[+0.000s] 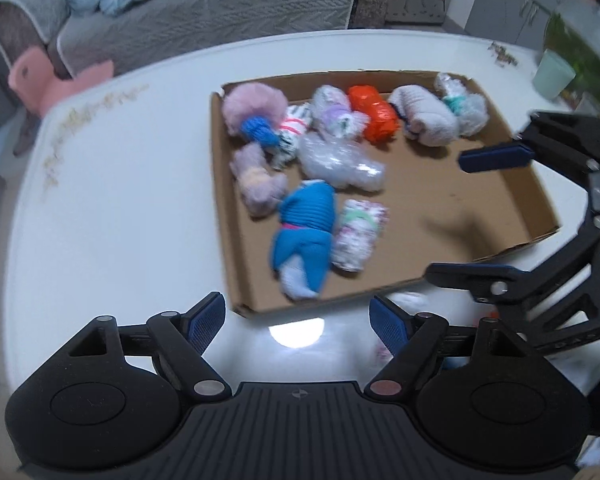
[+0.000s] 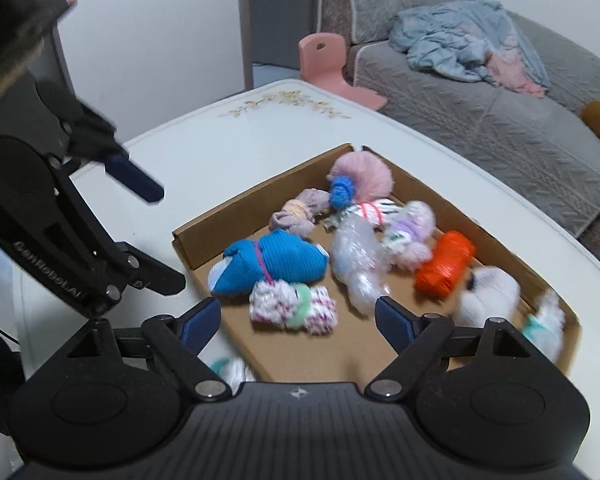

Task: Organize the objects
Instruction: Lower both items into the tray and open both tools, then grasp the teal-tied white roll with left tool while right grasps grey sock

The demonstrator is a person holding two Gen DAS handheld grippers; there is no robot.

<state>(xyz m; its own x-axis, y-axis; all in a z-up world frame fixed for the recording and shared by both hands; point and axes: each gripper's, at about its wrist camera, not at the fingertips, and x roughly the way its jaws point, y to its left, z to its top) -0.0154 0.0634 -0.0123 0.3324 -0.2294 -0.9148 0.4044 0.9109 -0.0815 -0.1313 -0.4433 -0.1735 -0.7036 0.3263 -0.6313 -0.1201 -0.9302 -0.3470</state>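
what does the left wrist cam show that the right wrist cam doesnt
Only the left wrist view shows the pale green cup at the table's far right and the grey cabinets.

Only the right wrist view shows the brown round object on the sofa.

Both show the cardboard tray of bundled socks, the blue bundle, the orange bundle, the pink stool, and both hand-held grippers open: left, right.

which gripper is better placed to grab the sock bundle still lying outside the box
Right, probably. The loose bundle lies on the table just under the open right gripper, by its left finger. The left gripper, also open, has it off beside its right finger.
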